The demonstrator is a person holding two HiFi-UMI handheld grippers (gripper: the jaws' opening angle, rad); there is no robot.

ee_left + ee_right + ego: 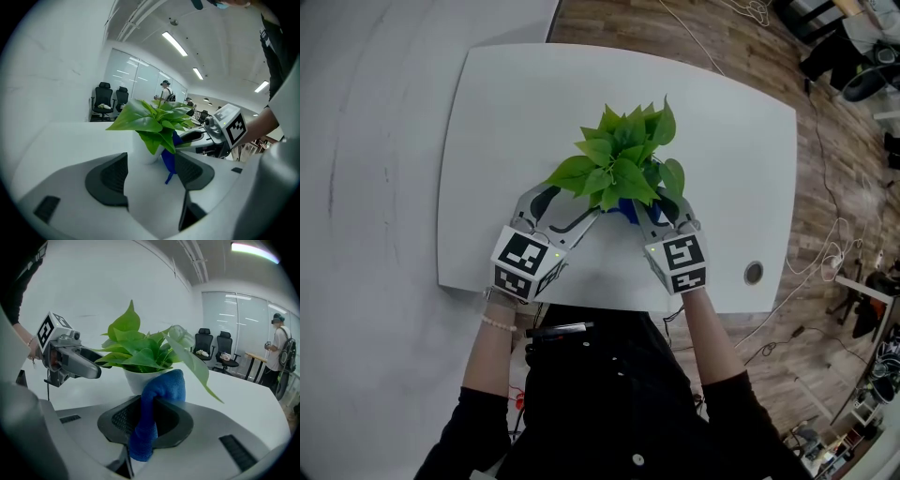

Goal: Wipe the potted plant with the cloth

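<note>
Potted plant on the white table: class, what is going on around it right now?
A person holds a claw in each hand at a potted plant on a white table. The right claw is shut on a blue cloth, held close in front of the white pot. The left claw is open and empty, pointing at the plant.

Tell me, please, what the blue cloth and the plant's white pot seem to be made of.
The blue cloth looks like soft microfibre or terry fabric: matte, fuzzy surface, drooping limply. The pot looks like glazed ceramic or plastic: smooth, plain white wall; which one cannot be told.
</note>
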